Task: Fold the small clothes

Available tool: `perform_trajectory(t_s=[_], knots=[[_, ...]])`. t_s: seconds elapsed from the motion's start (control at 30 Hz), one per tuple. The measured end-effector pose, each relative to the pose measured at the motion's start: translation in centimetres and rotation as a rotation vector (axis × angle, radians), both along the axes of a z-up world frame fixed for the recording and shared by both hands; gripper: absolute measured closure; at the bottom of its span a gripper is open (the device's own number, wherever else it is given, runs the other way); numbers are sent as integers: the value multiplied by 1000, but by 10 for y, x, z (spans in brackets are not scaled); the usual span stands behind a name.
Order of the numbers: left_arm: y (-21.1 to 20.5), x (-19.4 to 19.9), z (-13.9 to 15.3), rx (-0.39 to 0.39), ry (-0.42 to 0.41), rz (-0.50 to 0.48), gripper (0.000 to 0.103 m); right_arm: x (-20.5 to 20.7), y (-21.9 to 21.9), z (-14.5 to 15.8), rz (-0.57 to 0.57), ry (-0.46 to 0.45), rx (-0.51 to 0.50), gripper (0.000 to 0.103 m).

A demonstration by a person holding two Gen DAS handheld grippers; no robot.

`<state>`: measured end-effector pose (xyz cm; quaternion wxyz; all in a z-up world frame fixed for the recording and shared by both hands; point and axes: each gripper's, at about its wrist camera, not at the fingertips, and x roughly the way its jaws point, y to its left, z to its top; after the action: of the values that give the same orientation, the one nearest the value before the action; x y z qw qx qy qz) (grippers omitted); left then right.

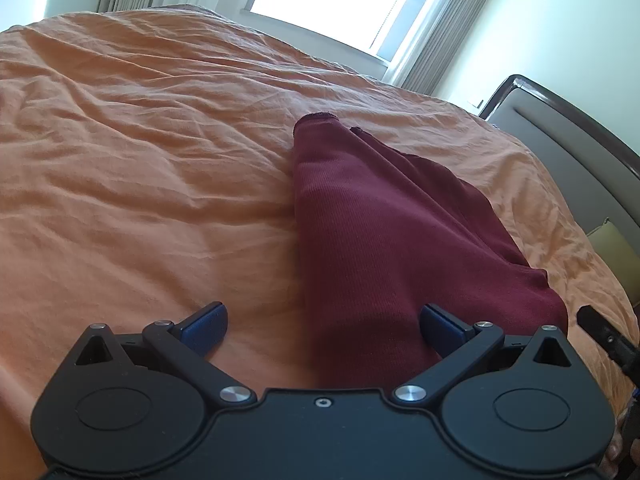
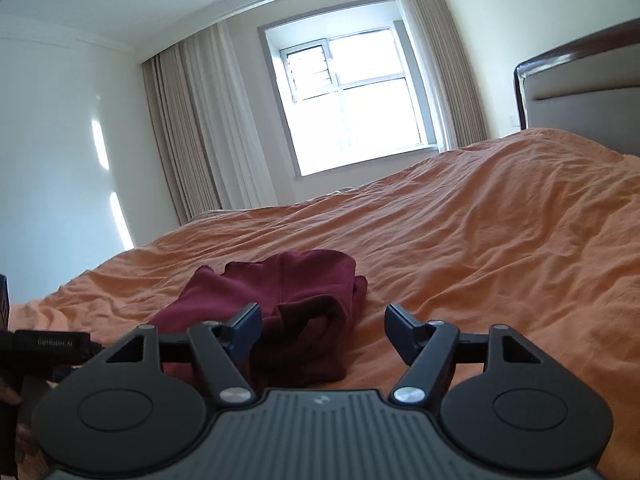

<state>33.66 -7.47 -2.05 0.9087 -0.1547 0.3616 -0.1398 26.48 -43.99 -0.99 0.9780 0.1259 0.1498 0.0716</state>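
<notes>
My right tool (image 2: 322, 330) gapes empty just above the orange bed (image 2: 480, 240). The folded maroon garment (image 2: 288, 300) lies at eleven o'clock, partly behind my left finger (image 2: 244, 330). A window (image 2: 352, 100) glows at twelve.

maroon ribbed garment (image 1: 380, 240), orange bedspread (image 1: 140, 160), beige curtains (image 2: 192, 128)

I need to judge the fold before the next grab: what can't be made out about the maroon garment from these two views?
- Left wrist view: the near end of the maroon ribbed knit garment runs under the left hand-held gripper body.
- Right wrist view: the garment's near left part sits behind the right hand-held gripper's finger.
- Both views: layer count and garment type unclear; folds overlap.
</notes>
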Motion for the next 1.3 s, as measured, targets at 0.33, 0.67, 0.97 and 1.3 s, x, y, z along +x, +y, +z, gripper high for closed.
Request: perform_trajectory(t_s=[0.33, 0.67, 0.97, 1.3], knots=[[-2, 1, 0, 8, 1, -3, 1, 51, 6, -14, 38, 70, -99, 80], [-2, 2, -1, 11, 3, -5, 1, 32, 18, -25, 0, 60, -202, 101], [-2, 1, 0, 15, 3, -8, 1, 24, 8, -28, -20, 98, -146, 69], [11, 6, 17, -58, -17, -5, 1, 26, -16, -2, -70, 23, -46, 0]])
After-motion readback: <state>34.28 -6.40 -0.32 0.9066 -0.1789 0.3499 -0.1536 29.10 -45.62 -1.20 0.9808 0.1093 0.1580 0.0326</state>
